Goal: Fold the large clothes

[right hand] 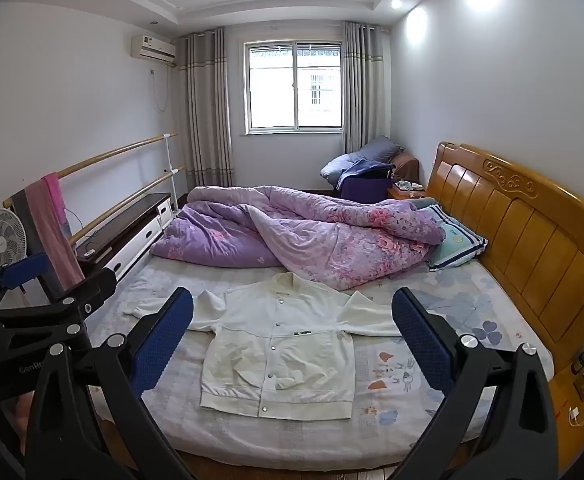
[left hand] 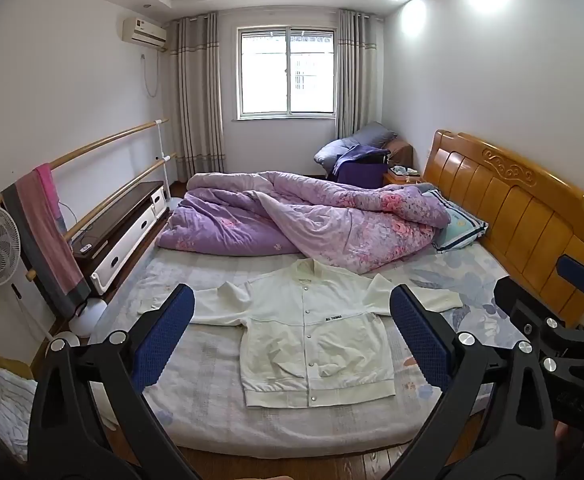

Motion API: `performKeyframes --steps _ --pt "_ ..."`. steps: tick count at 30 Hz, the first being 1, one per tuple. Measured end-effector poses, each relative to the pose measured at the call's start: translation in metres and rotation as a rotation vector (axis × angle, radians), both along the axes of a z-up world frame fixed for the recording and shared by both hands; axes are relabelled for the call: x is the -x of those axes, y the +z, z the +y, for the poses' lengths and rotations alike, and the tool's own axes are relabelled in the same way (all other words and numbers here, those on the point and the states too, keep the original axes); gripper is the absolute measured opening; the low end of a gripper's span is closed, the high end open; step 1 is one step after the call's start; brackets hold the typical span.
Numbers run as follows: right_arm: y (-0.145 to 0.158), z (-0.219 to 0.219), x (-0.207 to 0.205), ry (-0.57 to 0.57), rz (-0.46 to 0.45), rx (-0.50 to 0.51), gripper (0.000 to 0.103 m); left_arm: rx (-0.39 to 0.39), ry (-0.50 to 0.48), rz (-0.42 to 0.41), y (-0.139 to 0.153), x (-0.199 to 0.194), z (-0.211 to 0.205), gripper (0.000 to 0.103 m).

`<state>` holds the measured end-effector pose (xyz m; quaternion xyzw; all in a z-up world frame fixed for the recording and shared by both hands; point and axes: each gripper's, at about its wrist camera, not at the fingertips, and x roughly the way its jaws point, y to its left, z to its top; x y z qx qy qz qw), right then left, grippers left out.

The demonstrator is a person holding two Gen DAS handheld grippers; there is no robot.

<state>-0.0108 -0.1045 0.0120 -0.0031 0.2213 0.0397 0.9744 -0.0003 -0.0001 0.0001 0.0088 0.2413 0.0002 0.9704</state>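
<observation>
- White jacket lies flat on the bed, front up, snaps closed, both sleeves spread out to the sides; a purple quilt is bunched behind it.
- Left hand-held gripper and right hand-held gripper both stand wide apart, hold nothing, and hang well above the near bed edge.
- Folding seems not yet begun; the next move probably calls for lowering to a sleeve and pinching its cuff.

A small black label on the chest of the white jacket is reading "ALL THINGS", sitting at 3 o'clock of the button row. Partial lettering "GenRo" is showing on the left gripper body. Other markings are staying illegible.
</observation>
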Motion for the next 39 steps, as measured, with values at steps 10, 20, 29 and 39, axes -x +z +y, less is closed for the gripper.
performKeyframes --steps 10,20,29,39 --pt "0.0001 0.0005 0.0011 -0.001 -0.002 -0.012 0.096 0.011 0.002 0.000 -0.0003 0.0012 0.0065 0.098" --pt "-0.0003 -0.0006 0.0011 0.000 0.000 -0.015 0.096 0.004 0.000 0.001 0.0002 -0.0002 0.0037 0.098" --pt "-0.0024 -0.0033 -0.0010 0.001 0.000 -0.017 0.096 0.004 0.001 0.000 -0.0005 -0.0011 0.0042 0.098" --pt "-0.0034 -0.0022 -0.0005 0.001 0.000 -0.018 0.096 0.001 0.003 -0.003 0.0025 -0.0025 0.0016 0.098"
